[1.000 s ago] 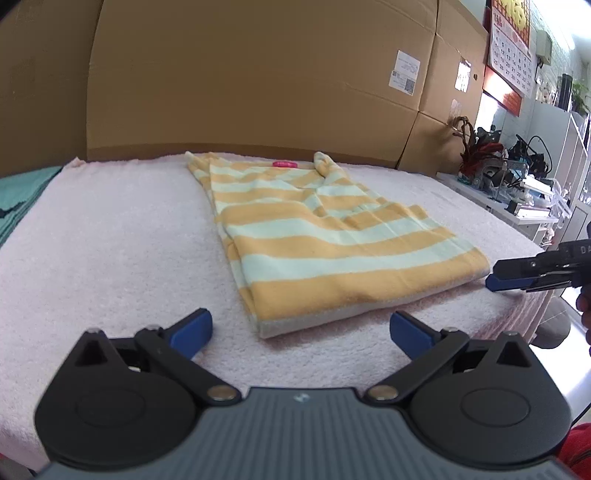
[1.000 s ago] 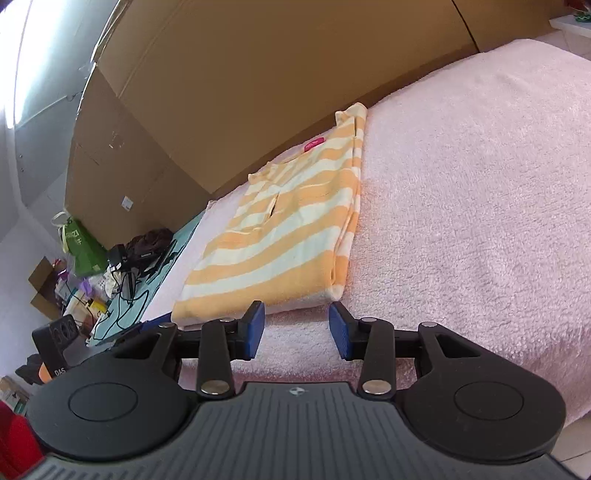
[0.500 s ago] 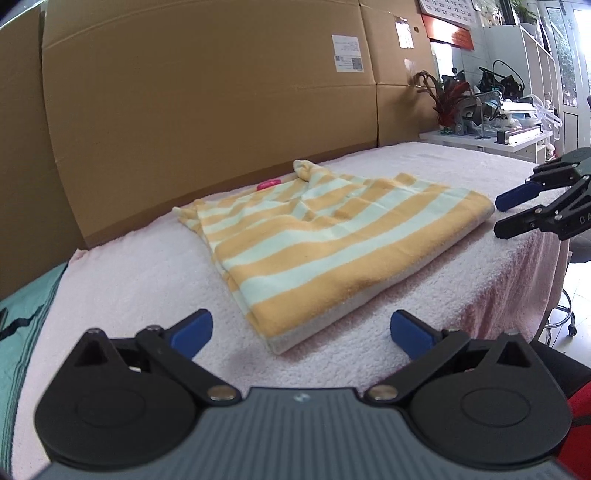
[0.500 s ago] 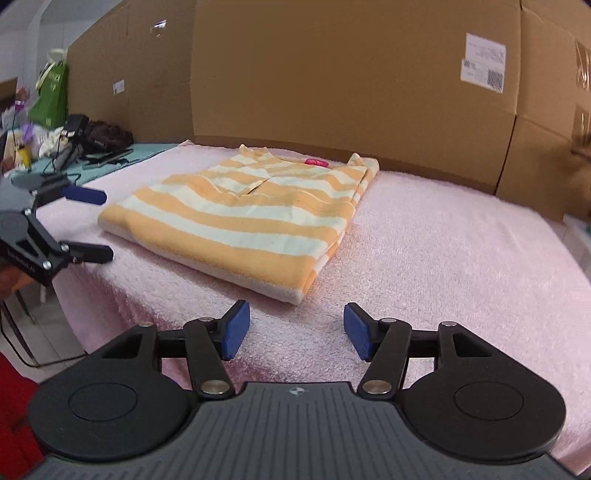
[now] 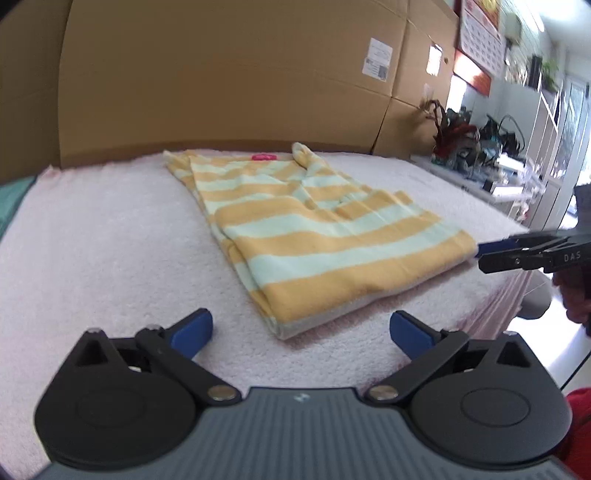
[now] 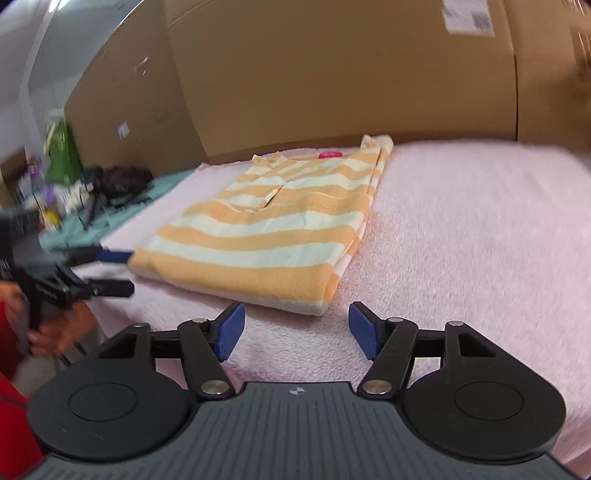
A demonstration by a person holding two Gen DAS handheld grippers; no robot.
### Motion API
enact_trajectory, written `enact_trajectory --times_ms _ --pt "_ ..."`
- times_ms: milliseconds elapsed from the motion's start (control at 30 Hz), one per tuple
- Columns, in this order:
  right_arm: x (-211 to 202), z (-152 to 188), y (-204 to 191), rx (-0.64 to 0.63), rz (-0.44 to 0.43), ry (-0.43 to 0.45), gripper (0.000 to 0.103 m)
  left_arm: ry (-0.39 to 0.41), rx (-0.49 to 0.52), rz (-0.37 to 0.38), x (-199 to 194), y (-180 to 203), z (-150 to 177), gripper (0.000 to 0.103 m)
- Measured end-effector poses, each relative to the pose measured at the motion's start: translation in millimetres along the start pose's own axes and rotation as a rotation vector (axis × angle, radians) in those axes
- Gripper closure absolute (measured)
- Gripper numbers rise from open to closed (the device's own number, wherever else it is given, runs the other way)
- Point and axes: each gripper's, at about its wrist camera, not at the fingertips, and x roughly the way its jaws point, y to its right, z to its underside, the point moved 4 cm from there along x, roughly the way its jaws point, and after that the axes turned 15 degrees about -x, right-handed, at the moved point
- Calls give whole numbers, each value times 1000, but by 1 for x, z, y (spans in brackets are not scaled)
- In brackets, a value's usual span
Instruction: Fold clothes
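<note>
The left gripper (image 5: pixel 301 328) is spread wide, its 2 blue pads apart and holding nothing, low over the pink towel-covered table (image 5: pixel 96 236). Straight ahead of it, just beyond the pads, lies the folded yellow-and-white striped shirt (image 5: pixel 314 229), flat on the towel with a small pink label (image 5: pixel 264 157) at its far collar end; the label's writing is too small to read. To the right of the shirt's near corner, the right gripper (image 5: pixel 491 253) reaches in with its fingers only slightly parted, the tips right at the shirt's edge, and the letters "DAS" show on its body.

From the right wrist view, the right gripper (image 6: pixel 295 330) is spread and empty, the shirt (image 6: pixel 273 229) just ahead and slightly left. Cardboard boxes (image 5: pixel 229 74) stand behind the table, bearing white shipping labels (image 5: pixel 377 59) with print too fine to read. A wall calendar (image 5: pixel 480 33) hangs far right.
</note>
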Motion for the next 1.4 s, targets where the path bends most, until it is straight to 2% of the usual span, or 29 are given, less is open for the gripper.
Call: enact_trajectory --times_ms 67,133,167,233,300,400,533,633,800,1000,1067,1133,1167,1200,1267,1300,1400 --pt "3 -3 19 206 -110 -37 37 -52 -116 52 -4 -8 -9 1" --pt "9 -6 36 395 -212 -79 38 -118 -200 65 1 -13 -20 1" --pt "14 -6 43 464 -232 -91 40 -150 -229 66 3 -14 -25 1" --pt "25 -7 53 578 -258 -112 53 -205 -245 84 10 -13 -32 1" --pt "33 -10 52 582 -271 -137 58 -218 -251 94 17 -11 -35 1" --pt "36 -10 50 587 -290 -145 59 -205 -204 87 25 -4 -36 1" --pt "30 0 58 604 -295 -143 81 -180 -120 93 23 6 -27 1" --pt "26 4 62 617 -323 -119 82 -191 -99 124 17 7 -22 1" --pt "36 -1 64 627 -331 -105 82 -208 -219 130 24 0 -32 1" --pt "35 3 67 629 -336 -84 85 -193 -282 109 24 1 -34 4" --pt "36 3 68 640 -339 -79 85 -193 -309 118 24 -2 -36 29" --pt "36 3 68 643 -339 -78 86 -193 -351 115 22 -10 -38 38" --pt "36 3 68 642 -336 -78 86 -192 -374 112 22 -16 -39 51" --pt "36 3 68 642 -332 -77 88 -192 -397 109 21 -21 -39 58" --pt "36 4 68 642 -326 -69 90 -191 -465 126 18 -37 -38 88" --pt "36 5 68 640 -321 -66 91 -192 -512 146 19 -45 -36 92" --pt "35 5 66 638 -308 -58 91 -179 -606 197 20 -60 -30 94"
